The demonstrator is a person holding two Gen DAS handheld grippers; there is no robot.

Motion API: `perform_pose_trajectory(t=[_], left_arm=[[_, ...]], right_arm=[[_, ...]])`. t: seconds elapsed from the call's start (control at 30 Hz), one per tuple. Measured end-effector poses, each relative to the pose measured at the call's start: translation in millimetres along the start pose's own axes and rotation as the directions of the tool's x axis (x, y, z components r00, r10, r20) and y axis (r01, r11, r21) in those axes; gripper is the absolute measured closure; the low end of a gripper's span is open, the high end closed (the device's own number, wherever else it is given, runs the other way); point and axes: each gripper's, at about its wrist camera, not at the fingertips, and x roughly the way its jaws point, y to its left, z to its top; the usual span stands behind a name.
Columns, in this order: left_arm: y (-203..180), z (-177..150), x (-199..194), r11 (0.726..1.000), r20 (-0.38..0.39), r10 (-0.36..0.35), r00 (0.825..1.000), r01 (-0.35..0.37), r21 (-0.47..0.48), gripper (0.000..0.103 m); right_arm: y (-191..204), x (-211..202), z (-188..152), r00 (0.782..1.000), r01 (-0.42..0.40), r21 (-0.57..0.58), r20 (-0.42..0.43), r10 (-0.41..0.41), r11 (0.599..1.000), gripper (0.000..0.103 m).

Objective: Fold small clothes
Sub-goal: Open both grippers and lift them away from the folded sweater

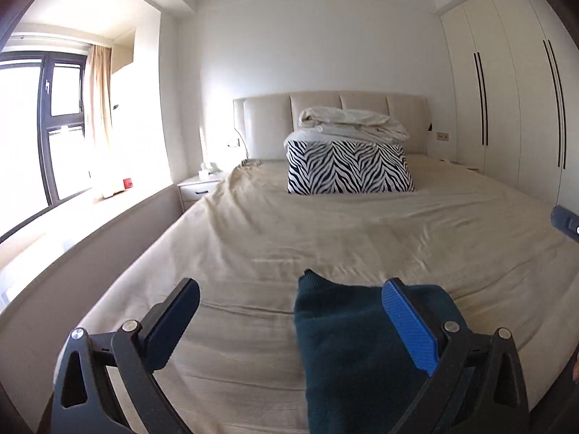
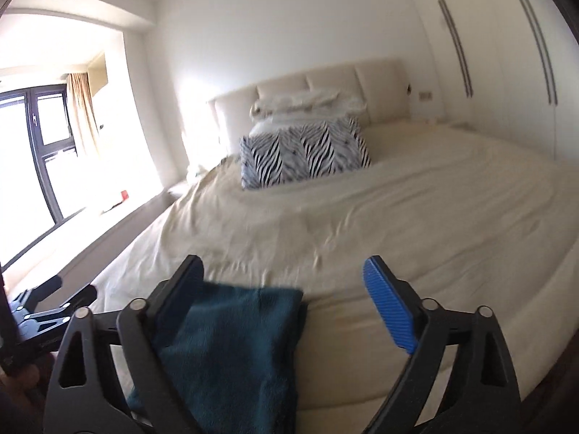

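On the beige bed [image 1: 325, 238], near its foot: folded teal garment [image 1: 362, 354], released. Left hand-held gripper [image 1: 289, 311] and right hand-held gripper [image 2: 286, 289] both spread wide, gripping nothing.

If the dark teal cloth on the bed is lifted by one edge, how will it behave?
The teal cloth would probably droop, since it lies soft and folded. Its fuzzy knit looks unlikely to slip. It seems light, barely denting the bed sheet.
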Motion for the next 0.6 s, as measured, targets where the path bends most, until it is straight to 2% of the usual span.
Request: perform_pose_trajectory(t=[0.07, 0.1, 0.23, 0.3, 0.4, 0.47, 0.53, 0.6], left_arm=[[7, 15, -19, 0.998, 0.041, 0.058, 0.998, -0.057, -0.011, 0.0], [10, 21, -26, 0.997, 0.058, 0.075, 0.996, -0.074, -0.016, 0.0], [18, 40, -38, 0.995, 0.056, 0.091, 0.994, -0.089, -0.034, 0.0], [17, 39, -36, 0.996, 0.035, 0.09, 0.995, -0.089, -0.028, 0.0], [12, 26, -23, 0.997, -0.03, 0.078, 0.997, -0.078, -0.014, 0.0], [8, 12, -11, 0.998, -0.091, 0.061, 0.994, -0.063, -0.022, 0.0], [5, -3, -2, 0.998, -0.156, 0.048, 0.987, -0.055, -0.039, 0.0], [4, -19, 15, 0.997, -0.249, 0.045, 0.967, -0.058, -0.044, 0.0]], right_arm=[[5, -22, 18, 0.992, 0.04, -0.047, 0.119, -0.034, 0.998, 0.001], [6, -29, 26, 0.988, 0.045, -0.055, 0.15, -0.036, 0.997, 0.0], [4, -47, 58, 0.985, 0.013, -0.001, 0.171, -0.013, 1.0, 0.0], [3, -54, 65, 0.982, 0.014, 0.03, 0.189, -0.019, 0.999, 0.0], [8, -63, 65, 0.979, 0.045, -0.002, 0.201, -0.043, 0.999, 0.0], [12, -68, 61, 0.981, 0.072, -0.046, 0.183, -0.062, 0.996, 0.0], [14, -61, 50, 0.992, 0.084, -0.076, 0.098, -0.076, 0.994, 0.0], [13, -49, 39, 0.996, 0.086, -0.071, 0.008, -0.086, 0.994, 0.0]])
